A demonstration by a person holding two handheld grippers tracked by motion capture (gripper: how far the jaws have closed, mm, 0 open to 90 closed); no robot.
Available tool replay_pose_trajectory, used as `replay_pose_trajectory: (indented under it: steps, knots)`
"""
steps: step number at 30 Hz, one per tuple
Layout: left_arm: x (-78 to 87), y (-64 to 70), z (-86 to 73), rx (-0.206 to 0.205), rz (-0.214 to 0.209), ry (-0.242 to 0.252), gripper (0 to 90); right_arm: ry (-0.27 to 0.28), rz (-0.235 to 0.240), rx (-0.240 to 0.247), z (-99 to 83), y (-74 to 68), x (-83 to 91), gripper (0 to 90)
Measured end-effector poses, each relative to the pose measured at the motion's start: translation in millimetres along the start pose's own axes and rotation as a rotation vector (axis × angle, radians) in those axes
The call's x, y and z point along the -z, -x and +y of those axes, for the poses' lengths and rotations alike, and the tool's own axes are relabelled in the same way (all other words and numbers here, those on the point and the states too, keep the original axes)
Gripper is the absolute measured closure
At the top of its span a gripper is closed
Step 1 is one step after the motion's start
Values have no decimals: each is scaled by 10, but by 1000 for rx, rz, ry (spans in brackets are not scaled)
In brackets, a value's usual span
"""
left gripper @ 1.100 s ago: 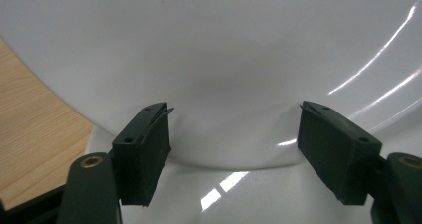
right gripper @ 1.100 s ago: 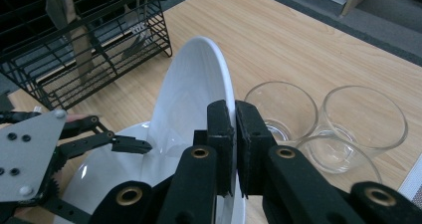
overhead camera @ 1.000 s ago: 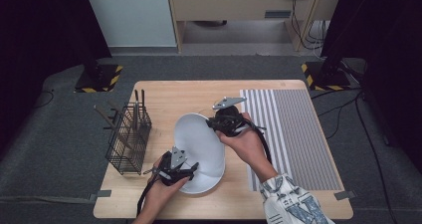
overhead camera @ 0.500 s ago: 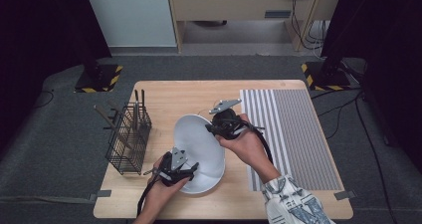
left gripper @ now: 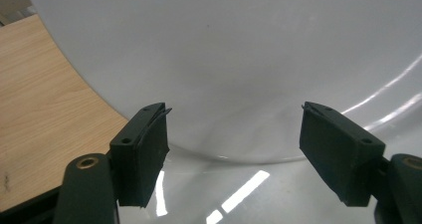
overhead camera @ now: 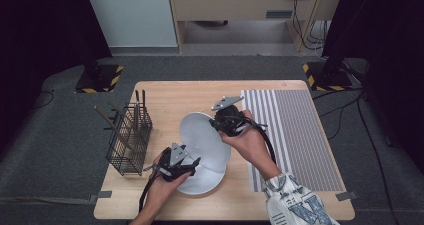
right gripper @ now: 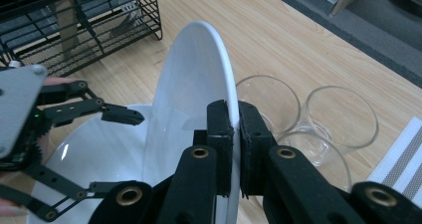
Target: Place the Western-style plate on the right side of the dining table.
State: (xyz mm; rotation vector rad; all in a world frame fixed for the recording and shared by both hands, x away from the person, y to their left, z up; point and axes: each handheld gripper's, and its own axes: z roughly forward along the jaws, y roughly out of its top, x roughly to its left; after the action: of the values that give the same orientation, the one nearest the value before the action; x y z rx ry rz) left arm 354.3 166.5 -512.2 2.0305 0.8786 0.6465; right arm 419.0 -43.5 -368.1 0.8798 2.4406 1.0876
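The right tongs (right gripper: 231,149) are clamped on the rim of a white plate (right gripper: 191,99), jaws nearly together with the edge pinched between them, holding it tilted up on edge near the middle of the tabletop (overhead camera: 200,92). The left tongs (left gripper: 234,149) stand wide open, gripping nothing, poised over a second white plate (overhead camera: 200,182) that lies flat at about 6 o'clock of the tilted one; whether they touch it cannot be told. Three glass bowls (right gripper: 298,119) sit just beside the raised plate at its 3 o'clock in the right gripper view. A black wire basket (overhead camera: 129,137) stands at 9 o'clock, a striped mat (overhead camera: 295,130) at 3 o'clock; bare wood lies open toward 12 o'clock
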Motion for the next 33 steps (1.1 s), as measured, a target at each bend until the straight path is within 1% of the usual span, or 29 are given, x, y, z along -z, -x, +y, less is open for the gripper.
replay_pose_trajectory:
  steps: [3,10,12,14,18,22,24,25,27,29,30,32,33]
  knots:
    - [-37,3,-10,-10,2,-21,266,-3,-3,-5,-2,3,0,861]
    - [-54,8,-36,-1,-3,-48,289,0,0,-4,2,2,-4,861]
    - [-61,7,-38,8,-4,-46,292,0,1,-9,-3,12,-4,861]
    - [-69,10,-40,8,-7,-52,295,0,3,-16,-8,16,-3,860]
    - [-91,17,-56,-4,-7,-73,302,5,28,-15,-13,-2,-3,836]
    - [-92,12,-64,8,-8,-71,307,7,39,-13,-12,-19,0,822]
    - [-88,10,-65,5,-7,-73,308,9,59,-22,-10,-19,0,810]
    - [-89,12,-67,8,-6,-68,307,4,70,-25,-11,-26,-4,803]
    - [-88,11,-69,9,-6,-67,308,-21,90,-11,-24,-46,-29,781]
    - [-87,9,-71,10,-8,-68,308,-43,90,11,-39,-84,-58,753]
    - [-86,8,-72,12,-9,-68,308,-62,91,15,-45,-94,-72,746]
    - [-86,7,-74,15,-9,-67,308,-98,113,28,-78,-123,-122,719]
    - [-86,8,-74,15,-8,-67,308,-104,109,41,-94,-140,-138,720]
